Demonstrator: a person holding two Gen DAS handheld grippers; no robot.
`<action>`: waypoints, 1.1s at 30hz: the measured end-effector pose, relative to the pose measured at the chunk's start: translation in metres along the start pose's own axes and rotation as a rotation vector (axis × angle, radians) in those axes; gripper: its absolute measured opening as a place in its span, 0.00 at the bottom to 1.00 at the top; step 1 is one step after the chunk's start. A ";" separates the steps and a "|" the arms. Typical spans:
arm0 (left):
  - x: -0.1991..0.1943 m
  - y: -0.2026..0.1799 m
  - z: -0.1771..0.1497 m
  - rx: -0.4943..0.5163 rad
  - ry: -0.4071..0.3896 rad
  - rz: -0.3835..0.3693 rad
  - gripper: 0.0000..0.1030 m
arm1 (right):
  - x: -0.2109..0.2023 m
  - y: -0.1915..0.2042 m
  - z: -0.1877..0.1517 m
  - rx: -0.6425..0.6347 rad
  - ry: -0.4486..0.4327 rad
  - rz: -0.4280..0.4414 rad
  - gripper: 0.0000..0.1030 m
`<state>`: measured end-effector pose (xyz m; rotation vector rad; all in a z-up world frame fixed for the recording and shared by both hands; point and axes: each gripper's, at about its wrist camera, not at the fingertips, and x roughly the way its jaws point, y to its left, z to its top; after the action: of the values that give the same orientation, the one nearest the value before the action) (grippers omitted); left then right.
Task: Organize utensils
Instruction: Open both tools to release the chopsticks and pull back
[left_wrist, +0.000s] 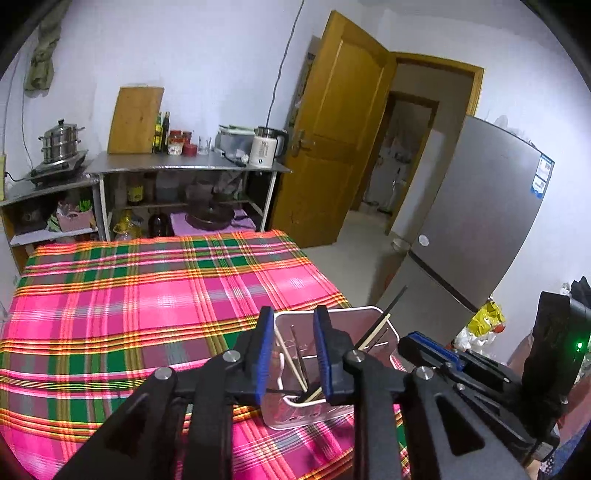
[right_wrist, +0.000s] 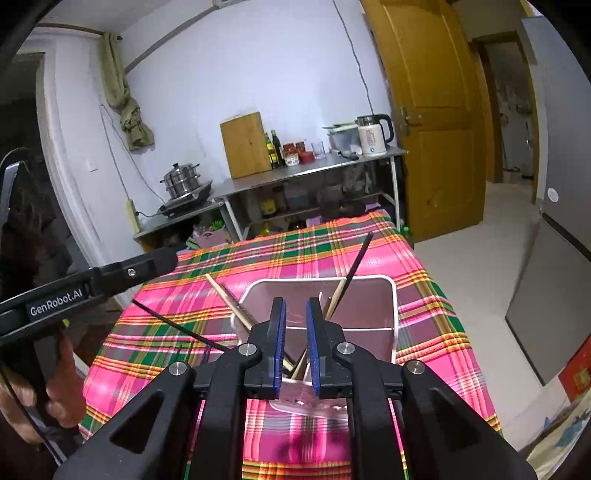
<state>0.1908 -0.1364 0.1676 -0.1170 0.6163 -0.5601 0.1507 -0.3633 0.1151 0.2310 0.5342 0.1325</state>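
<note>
A clear, white-rimmed utensil holder (left_wrist: 380, 314) (right_wrist: 391, 295) stands on the plaid-covered table (left_wrist: 147, 295) (right_wrist: 424, 306), near its front right corner. Wooden chopsticks (left_wrist: 291, 360) (right_wrist: 229, 299) and black chopsticks (left_wrist: 393, 301) (right_wrist: 358, 262) lean inside it, their tips sticking out over the rim. My left gripper (left_wrist: 294, 314) hovers just over the holder's near left part, jaws slightly apart with nothing pressed between the pads. My right gripper (right_wrist: 296, 302) hangs over the holder's near edge, also narrowly open and empty. Each gripper shows in the other's view (left_wrist: 432, 341) (right_wrist: 162, 258).
A person's hand (right_wrist: 55, 387) holds the left gripper's handle. Beyond the table stand steel shelves (left_wrist: 184, 168) with a kettle (left_wrist: 264, 147), jars, a cutting board and a steamer pot (left_wrist: 61, 140). A grey fridge (left_wrist: 480, 221) and an open wooden door (left_wrist: 340, 129) are to the right.
</note>
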 end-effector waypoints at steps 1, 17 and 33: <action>-0.005 0.002 -0.001 -0.003 -0.009 0.001 0.22 | -0.003 0.002 0.000 -0.002 -0.005 0.003 0.11; -0.058 0.042 -0.080 -0.050 -0.022 0.100 0.22 | -0.020 0.043 -0.050 -0.049 0.046 0.081 0.11; -0.059 0.101 -0.146 -0.174 0.061 0.203 0.22 | 0.015 0.084 -0.097 -0.115 0.168 0.143 0.11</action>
<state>0.1138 -0.0111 0.0517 -0.1992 0.7272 -0.3140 0.1077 -0.2615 0.0475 0.1463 0.6746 0.3227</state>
